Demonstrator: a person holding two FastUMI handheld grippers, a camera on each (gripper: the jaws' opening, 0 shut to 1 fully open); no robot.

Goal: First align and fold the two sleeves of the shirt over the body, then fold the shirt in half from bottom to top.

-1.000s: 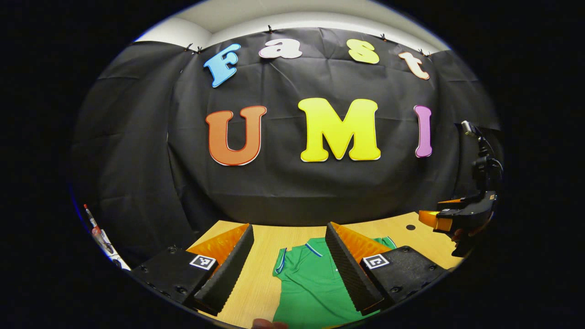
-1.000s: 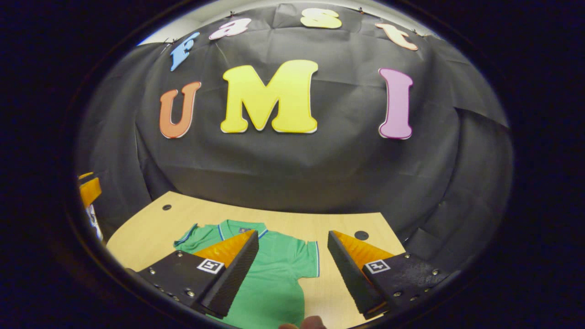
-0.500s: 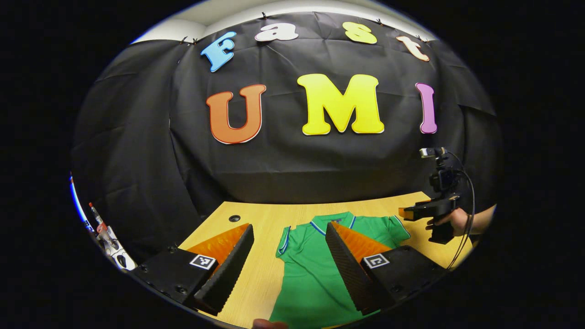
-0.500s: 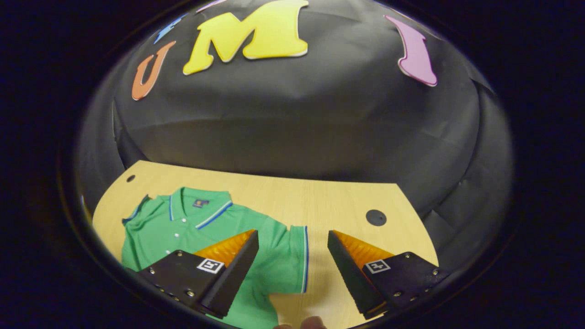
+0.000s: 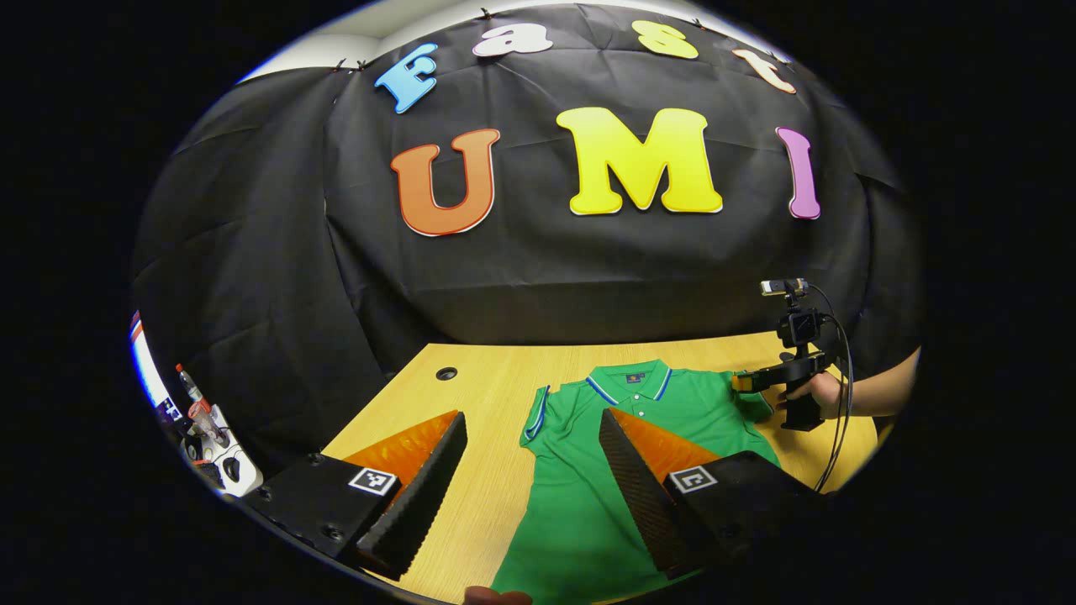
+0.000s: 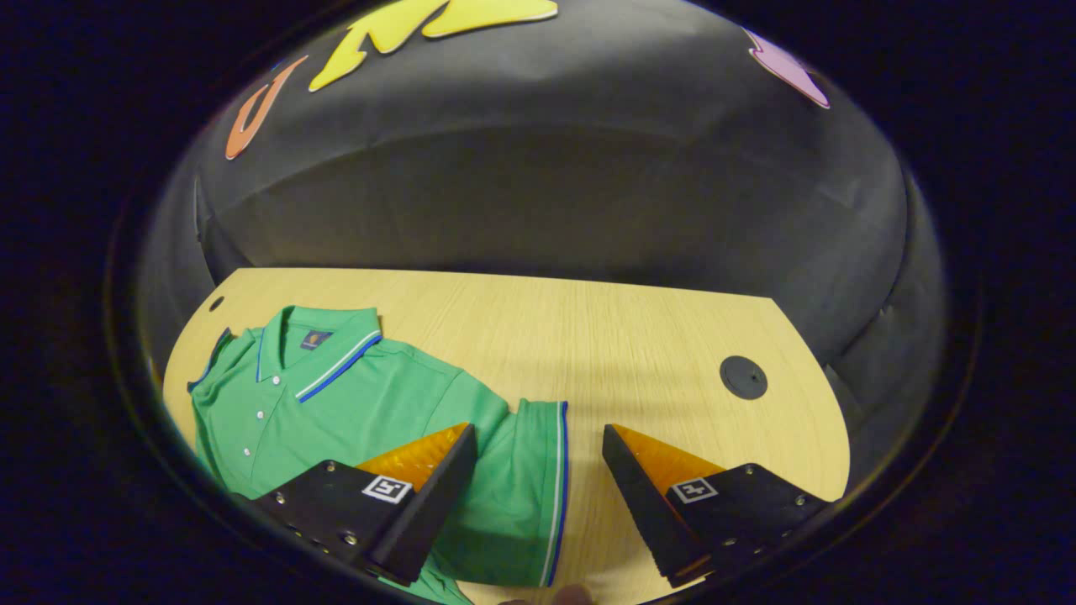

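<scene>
A green polo shirt (image 5: 588,504) lies flat and face up on the wooden table (image 5: 487,395), collar (image 5: 630,382) at the far end. My left gripper (image 5: 531,418) hovers open above the shirt's left side, with the blue-trimmed left sleeve (image 5: 538,416) between its fingers. Farther off, a hand (image 5: 820,393) holds my right gripper (image 5: 744,383) low over the other sleeve. In the right gripper view, the right gripper (image 6: 538,430) is open, its fingers straddling the trimmed hem of the right sleeve (image 6: 521,496). The shirt body (image 6: 336,403) spreads to the left.
Round cable holes sit in the table (image 6: 588,336): one hole (image 5: 446,373) at the far left, another hole (image 6: 744,377) at the right. A bottle and small white items (image 5: 210,428) stand off the table's left side. The black cloth wall closes the back.
Both grippers have tipped down toward the table. The right gripper has come down and forward over the right sleeve; the shirt now shows larger in both views. Both stay open.
</scene>
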